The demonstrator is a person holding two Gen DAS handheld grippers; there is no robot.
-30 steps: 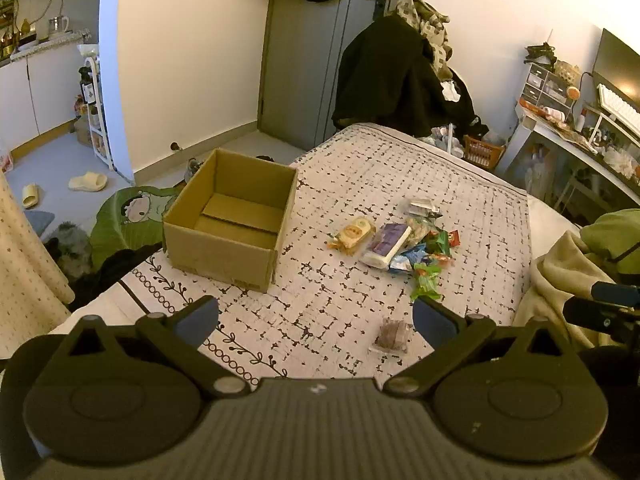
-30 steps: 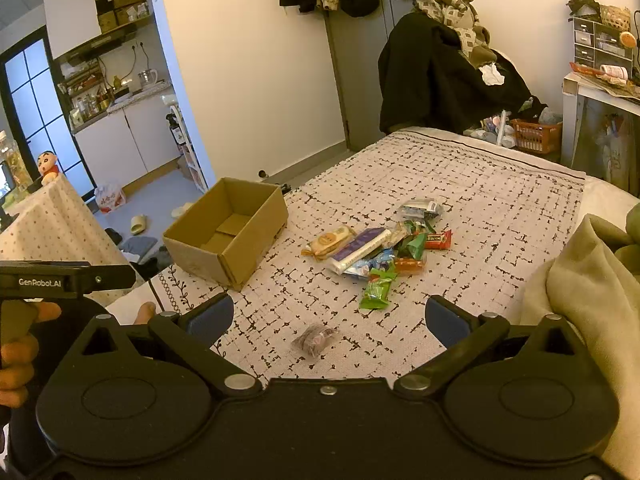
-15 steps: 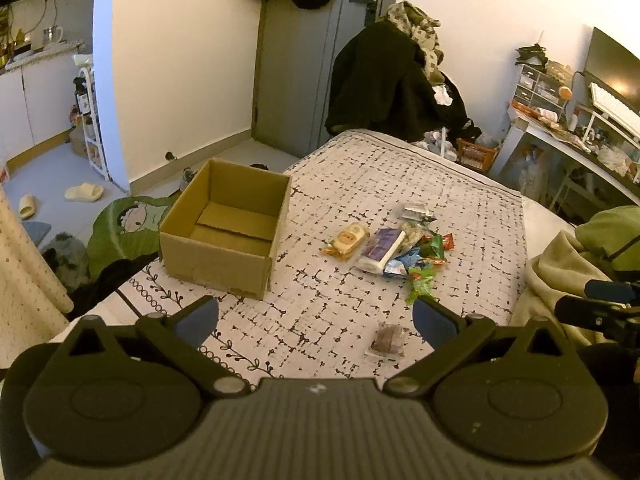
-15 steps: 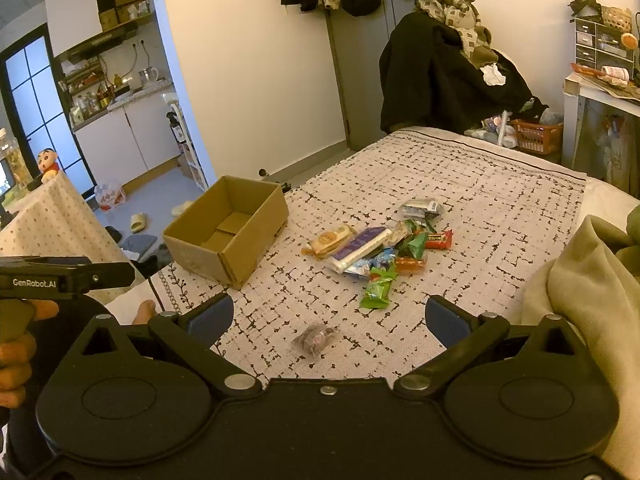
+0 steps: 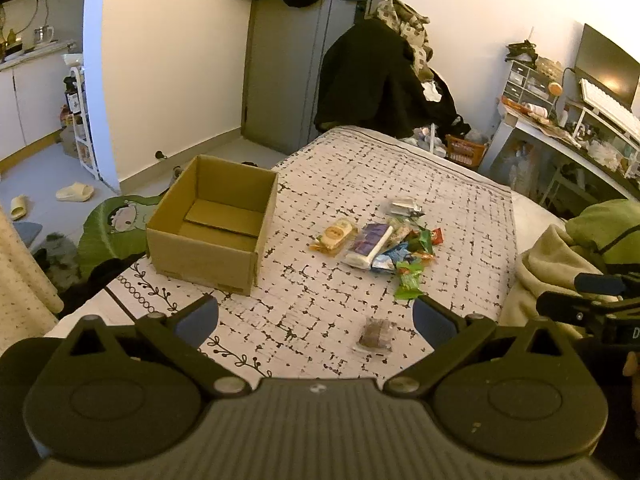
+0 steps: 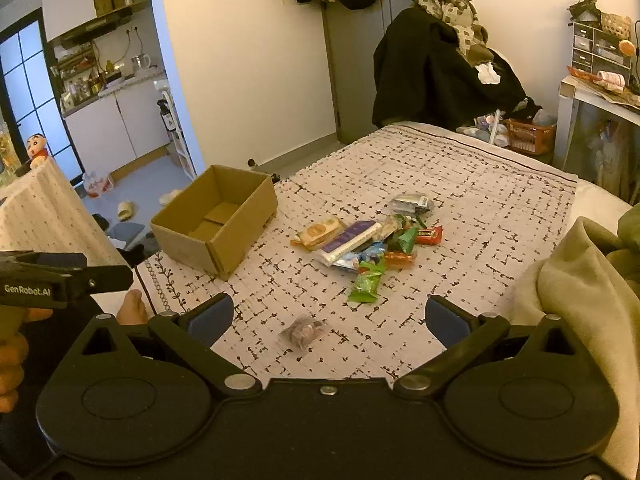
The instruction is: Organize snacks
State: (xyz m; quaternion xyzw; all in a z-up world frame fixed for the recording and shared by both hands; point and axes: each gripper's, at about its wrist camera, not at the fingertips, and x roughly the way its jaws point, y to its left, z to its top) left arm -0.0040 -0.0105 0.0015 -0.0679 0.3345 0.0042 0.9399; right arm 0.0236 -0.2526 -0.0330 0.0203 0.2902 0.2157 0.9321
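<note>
Loose snack packets [image 5: 382, 244], heaped mid-bedspread [image 5: 460, 208], right of empty cardboard box [image 5: 212, 224]; one brown packet [image 6: 303, 331] apart, nearest.
Light, crinkly, slippery film, probably crushable; best pinched across a flat middle or sealed end. Left gripper [image 5: 316, 316] and right gripper [image 6: 327, 319] both spread wide, holding nothing.

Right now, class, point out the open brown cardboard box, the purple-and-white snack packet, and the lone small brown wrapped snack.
open brown cardboard box [image 5: 200, 258], left wrist view, front wall
purple-and-white snack packet [image 6: 350, 240], right wrist view, middle
lone small brown wrapped snack [image 6: 304, 331], right wrist view, centre
</note>
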